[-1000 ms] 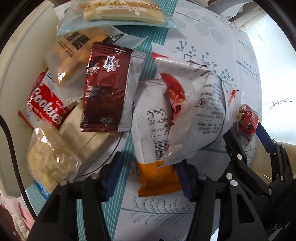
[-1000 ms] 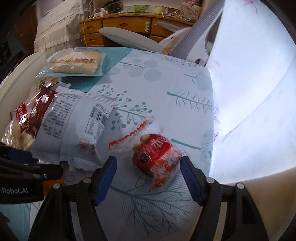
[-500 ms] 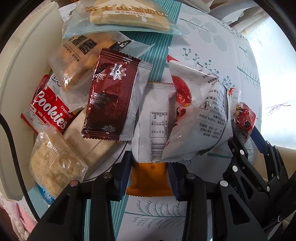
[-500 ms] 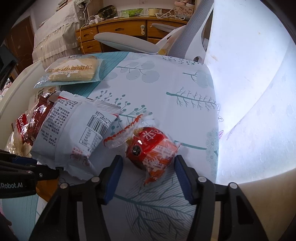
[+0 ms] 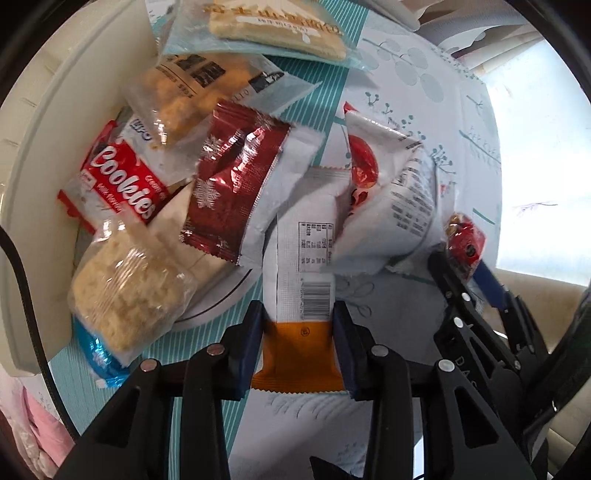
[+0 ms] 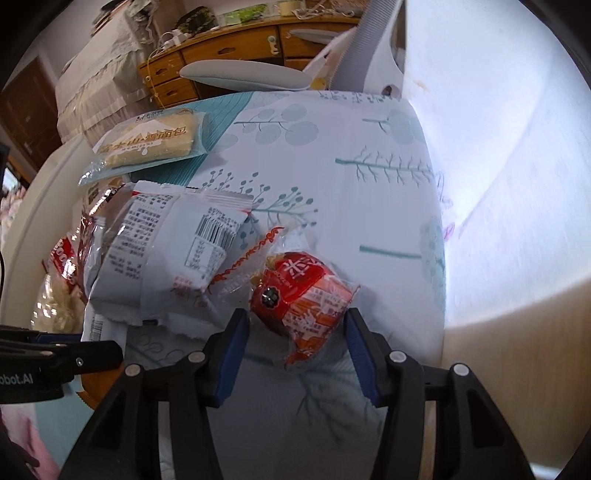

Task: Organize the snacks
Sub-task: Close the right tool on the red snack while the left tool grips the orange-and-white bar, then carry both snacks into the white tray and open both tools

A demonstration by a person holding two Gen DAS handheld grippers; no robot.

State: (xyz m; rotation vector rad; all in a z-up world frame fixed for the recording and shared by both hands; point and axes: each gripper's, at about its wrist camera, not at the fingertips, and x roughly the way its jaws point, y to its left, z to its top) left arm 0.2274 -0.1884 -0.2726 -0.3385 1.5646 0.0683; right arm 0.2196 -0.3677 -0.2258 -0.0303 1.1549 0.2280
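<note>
Left tongs (image 5: 298,341) clamped on white-and-orange foil snack packet (image 5: 300,295); right tongs (image 6: 295,350) closing, pads flanking, not clearly pressing, red plastic-wrapped cake (image 6: 301,291).

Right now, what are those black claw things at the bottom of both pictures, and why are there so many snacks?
Those claws are two grabbers, and a person holds one in each hand. Each has a small camera looking along its two fingers, so one picture comes from the left grabber and one from the right.

The table has a leafy cloth and a pile of snacks: a red cookies pack, a dark red snowflake packet, a bread pack and others.

The left grabber has just been closing and now squeezes the orange end of a white and orange packet. The right grabber has also been closing, around a small red snack. Its blue pads sit on either side, but I can't tell whether they touch yet.
</note>
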